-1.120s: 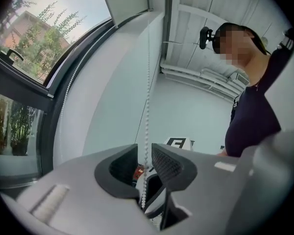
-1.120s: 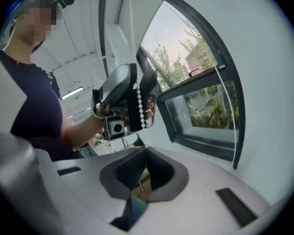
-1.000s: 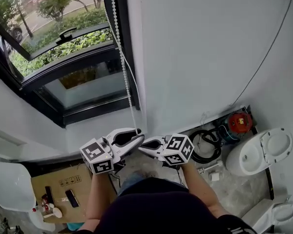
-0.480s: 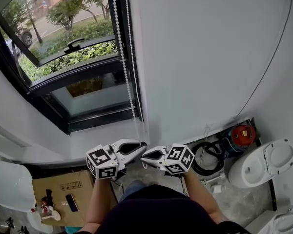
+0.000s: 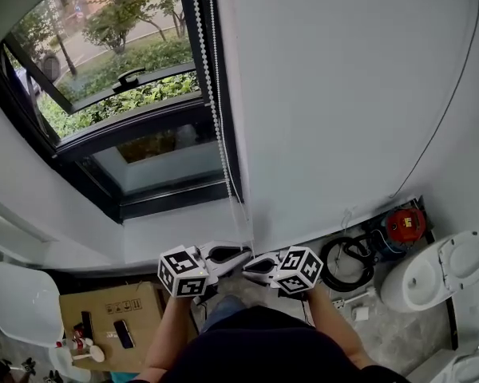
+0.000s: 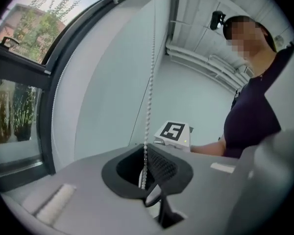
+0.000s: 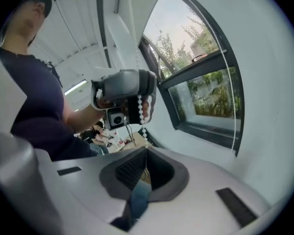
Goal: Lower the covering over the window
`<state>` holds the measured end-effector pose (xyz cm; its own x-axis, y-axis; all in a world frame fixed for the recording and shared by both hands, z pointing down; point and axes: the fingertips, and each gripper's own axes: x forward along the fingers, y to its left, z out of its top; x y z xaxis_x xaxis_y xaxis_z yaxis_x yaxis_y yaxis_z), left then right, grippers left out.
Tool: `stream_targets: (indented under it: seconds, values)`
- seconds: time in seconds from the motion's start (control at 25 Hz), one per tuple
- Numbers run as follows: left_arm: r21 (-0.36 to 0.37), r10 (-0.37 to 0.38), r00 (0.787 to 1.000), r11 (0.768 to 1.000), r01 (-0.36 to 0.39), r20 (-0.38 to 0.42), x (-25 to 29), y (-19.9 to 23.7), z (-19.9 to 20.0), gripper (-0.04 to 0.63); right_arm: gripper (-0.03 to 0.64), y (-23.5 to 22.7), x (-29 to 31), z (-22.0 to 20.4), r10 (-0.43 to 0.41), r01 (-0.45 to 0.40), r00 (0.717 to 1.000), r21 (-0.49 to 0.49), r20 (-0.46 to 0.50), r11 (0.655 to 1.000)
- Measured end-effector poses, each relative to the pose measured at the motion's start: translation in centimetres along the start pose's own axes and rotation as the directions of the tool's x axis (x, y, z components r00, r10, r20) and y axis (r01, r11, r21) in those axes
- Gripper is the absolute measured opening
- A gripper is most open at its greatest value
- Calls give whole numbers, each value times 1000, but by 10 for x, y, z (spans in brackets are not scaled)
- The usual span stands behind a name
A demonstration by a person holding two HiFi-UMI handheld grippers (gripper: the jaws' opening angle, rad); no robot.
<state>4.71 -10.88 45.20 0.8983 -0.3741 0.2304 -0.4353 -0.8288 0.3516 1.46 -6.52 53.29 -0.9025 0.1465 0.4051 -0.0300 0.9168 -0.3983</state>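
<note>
Left claw (image 6: 146, 179) is clamping the bead chain (image 6: 150, 92), right claw (image 7: 144, 153) sitting shut (mid-pull, seemingly), now needing a steady downward haul.

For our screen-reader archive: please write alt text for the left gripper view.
The left tongs are closed on a white bead chain hanging near a dark-framed window; behind them, a marker cube and a person in a dark shirt.

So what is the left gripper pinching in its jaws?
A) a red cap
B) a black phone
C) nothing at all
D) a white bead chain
D: in the left gripper view, the left gripper has its jaws shut on the white bead chain, which hangs straight down into them.
</note>
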Motion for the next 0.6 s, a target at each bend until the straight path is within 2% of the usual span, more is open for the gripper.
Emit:
stream_targets:
  seconds: [0.12, 0.36, 0.6]
  values:
    - [-45, -25, 998, 999, 27, 52, 1, -4, 2, 23, 12, 0, 0, 1, 20, -21, 1000, 34, 24, 999]
    - [-53, 2, 998, 999, 1, 56, -9, 2, -1, 22, 14, -4, 4, 2, 1, 0, 1000, 4, -20, 1000]
    - [7, 62, 998, 998, -62, -3, -23, 5, -5, 22, 12, 0, 13, 6, 18, -18, 999, -11, -42, 1000]
